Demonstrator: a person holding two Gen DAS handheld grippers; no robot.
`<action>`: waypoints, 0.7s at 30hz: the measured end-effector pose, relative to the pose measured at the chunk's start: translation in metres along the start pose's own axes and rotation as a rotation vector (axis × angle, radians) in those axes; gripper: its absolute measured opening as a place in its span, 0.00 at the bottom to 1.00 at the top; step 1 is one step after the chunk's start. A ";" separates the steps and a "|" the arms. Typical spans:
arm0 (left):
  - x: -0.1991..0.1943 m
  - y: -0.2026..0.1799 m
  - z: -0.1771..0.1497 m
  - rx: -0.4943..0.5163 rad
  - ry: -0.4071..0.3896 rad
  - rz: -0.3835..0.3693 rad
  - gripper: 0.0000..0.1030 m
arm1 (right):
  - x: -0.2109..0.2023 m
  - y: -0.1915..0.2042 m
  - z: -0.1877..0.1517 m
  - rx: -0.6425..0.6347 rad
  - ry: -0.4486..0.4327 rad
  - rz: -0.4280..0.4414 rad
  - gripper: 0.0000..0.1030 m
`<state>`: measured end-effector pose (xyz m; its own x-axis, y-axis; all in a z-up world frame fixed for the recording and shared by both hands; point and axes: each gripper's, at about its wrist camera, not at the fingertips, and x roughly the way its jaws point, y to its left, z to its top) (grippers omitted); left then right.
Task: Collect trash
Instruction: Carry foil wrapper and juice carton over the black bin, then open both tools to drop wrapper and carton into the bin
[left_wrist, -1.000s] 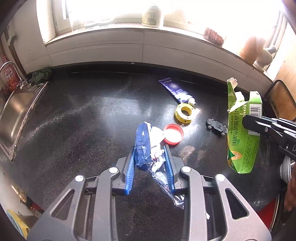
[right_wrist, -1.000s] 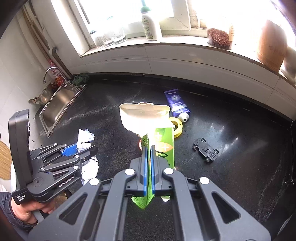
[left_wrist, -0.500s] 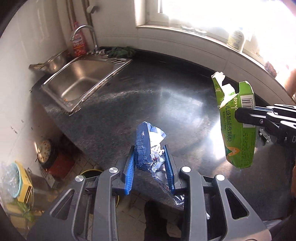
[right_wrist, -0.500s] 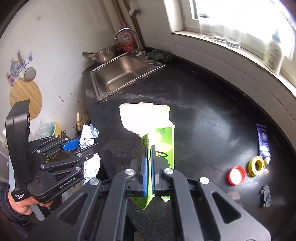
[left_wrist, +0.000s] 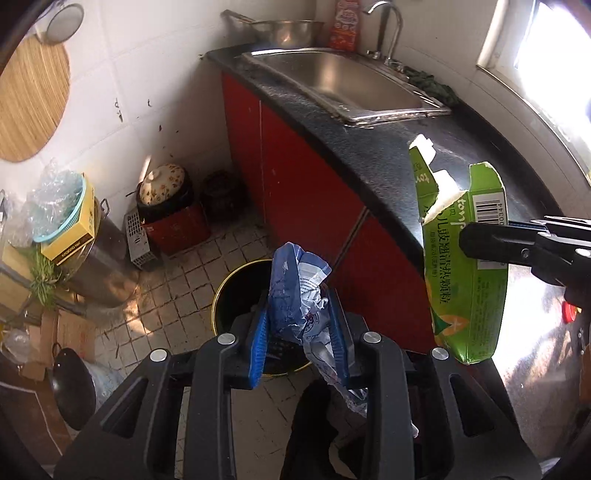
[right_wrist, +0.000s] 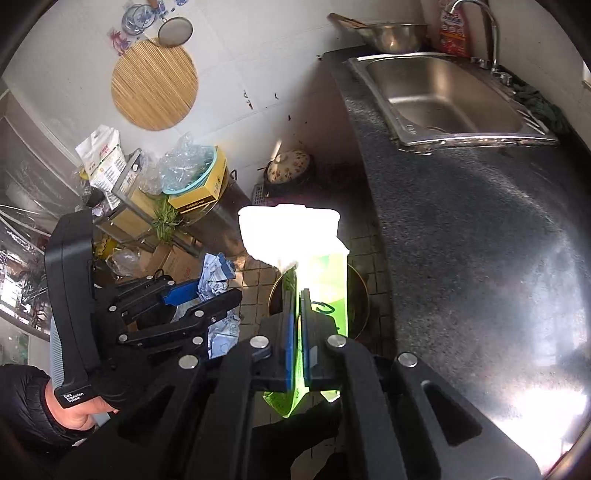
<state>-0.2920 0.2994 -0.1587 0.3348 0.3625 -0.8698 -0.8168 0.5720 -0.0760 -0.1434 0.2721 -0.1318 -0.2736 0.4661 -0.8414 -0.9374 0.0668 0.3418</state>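
Observation:
My left gripper (left_wrist: 299, 325) is shut on a crumpled blue and white wrapper (left_wrist: 295, 291), held over a round black bin with a yellow rim (left_wrist: 225, 295) on the tiled floor. My right gripper (right_wrist: 298, 325) is shut on a torn green carton (right_wrist: 325, 284), whose white inside glares in the sun. That carton (left_wrist: 465, 273) hangs at the right of the left wrist view, over the counter's front edge. In the right wrist view the bin (right_wrist: 360, 295) lies just behind the carton, and the left gripper (right_wrist: 199, 295) with the wrapper (right_wrist: 218, 277) is at the left.
A black counter (right_wrist: 461, 240) with a steel sink (left_wrist: 351, 81) runs along the right over red cabinet doors (left_wrist: 295, 177). On the floor stand a lidded pot (left_wrist: 162, 184), a metal drum with boxes (left_wrist: 77, 229), cartons and a black pan (left_wrist: 72, 387). A hand (right_wrist: 77, 410) holds the left gripper.
Both grippers have swung left off the counter, past the sink, and sunk toward the floor. The bin has come into view under them. Wrapper and carton stay gripped.

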 end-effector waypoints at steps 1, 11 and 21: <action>0.009 0.007 -0.001 -0.012 0.005 0.002 0.28 | 0.013 0.002 0.002 -0.004 0.013 0.006 0.04; 0.116 0.048 -0.009 -0.053 0.040 0.000 0.28 | 0.140 -0.009 0.017 -0.031 0.163 -0.049 0.04; 0.151 0.074 -0.023 -0.114 0.085 -0.054 0.51 | 0.186 -0.016 0.023 -0.011 0.231 -0.054 0.05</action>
<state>-0.3127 0.3794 -0.3070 0.3429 0.2673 -0.9005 -0.8481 0.5004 -0.1744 -0.1741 0.3780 -0.2843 -0.2640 0.2475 -0.9322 -0.9539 0.0760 0.2903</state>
